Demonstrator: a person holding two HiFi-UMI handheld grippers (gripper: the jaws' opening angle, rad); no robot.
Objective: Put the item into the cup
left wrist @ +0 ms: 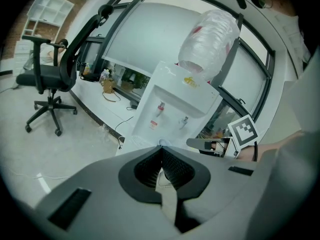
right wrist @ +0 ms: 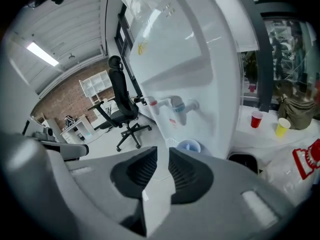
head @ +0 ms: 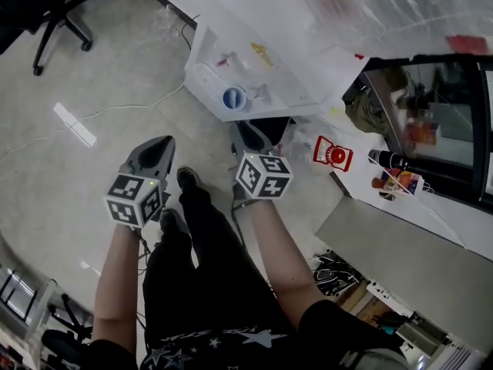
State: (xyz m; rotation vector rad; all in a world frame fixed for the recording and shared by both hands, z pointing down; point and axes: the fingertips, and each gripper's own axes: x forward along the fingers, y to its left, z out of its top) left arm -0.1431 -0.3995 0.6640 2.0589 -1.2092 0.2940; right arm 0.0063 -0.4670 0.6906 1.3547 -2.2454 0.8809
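Note:
A blue cup (head: 233,98) stands on the drip tray of a white water dispenser (head: 254,60), under its taps; in the right gripper view the cup (right wrist: 190,146) shows just past the jaws. My right gripper (head: 248,133) hangs close in front of the dispenser, its jaws (right wrist: 162,156) a narrow gap apart with nothing seen between them. My left gripper (head: 163,142) is lower left over the floor, jaws (left wrist: 161,151) closed tip to tip and empty. I cannot see any item for the cup.
A red packet (head: 332,154) and small things lie on the white counter (head: 431,206) at right. Red (right wrist: 256,119) and yellow (right wrist: 283,127) cups stand there too. An office chair (head: 54,6) is far left, a cable (head: 139,106) crosses the floor.

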